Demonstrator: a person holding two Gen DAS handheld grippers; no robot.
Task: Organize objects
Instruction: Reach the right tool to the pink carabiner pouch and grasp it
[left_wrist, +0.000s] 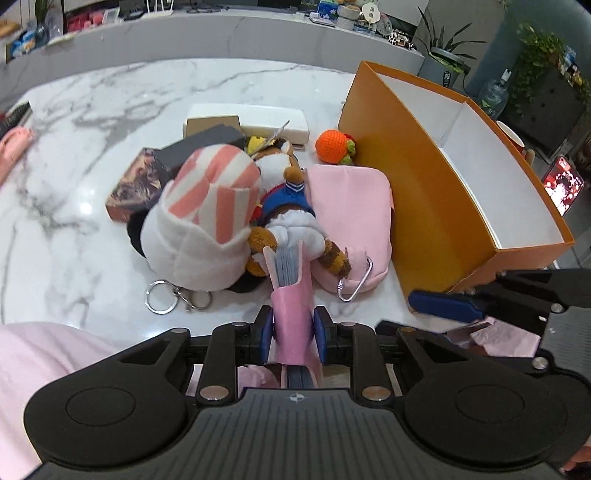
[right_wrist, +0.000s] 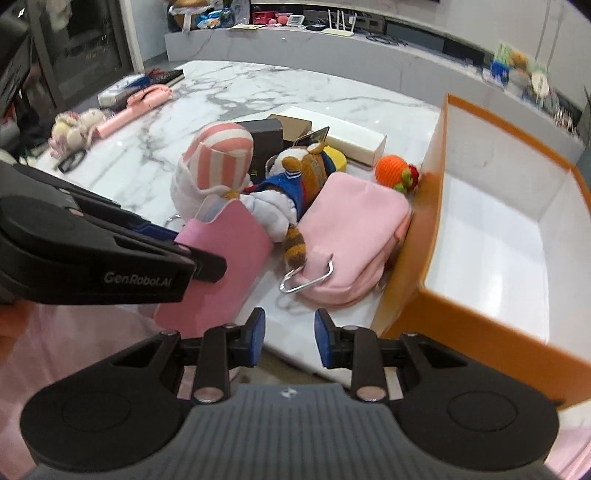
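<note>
1. Starting with the biggest thing: the marble counter (left_wrist: 92, 122) carries the whole pile, and the orange box (right_wrist: 491, 325) with the white inside sits on its right side, nothing visible in it.
2. Pink pouch (left_wrist: 354, 206) lies right up against the box's orange wall, silver carabiner clip (right_wrist: 306, 280) at its near end.
3. Striped pink-and-white plush (left_wrist: 210, 206) sits left of the pouch, with a brown plush in a blue outfit (right_wrist: 295, 177) wedged between the two, touching both.
4. Left claw (left_wrist: 294, 332) is clamped narrow on a pink notebook (left_wrist: 290, 280), gripping it by the covers with the page edges facing up, just in front of the plush pile.
5. Right claw (right_wrist: 290, 336) hangs over the counter edge near the box, jaws a bit apart with nothing between them.
6. Little orange crochet fruit (left_wrist: 332, 146) sits behind the pouch, beside the box's wall.
</note>
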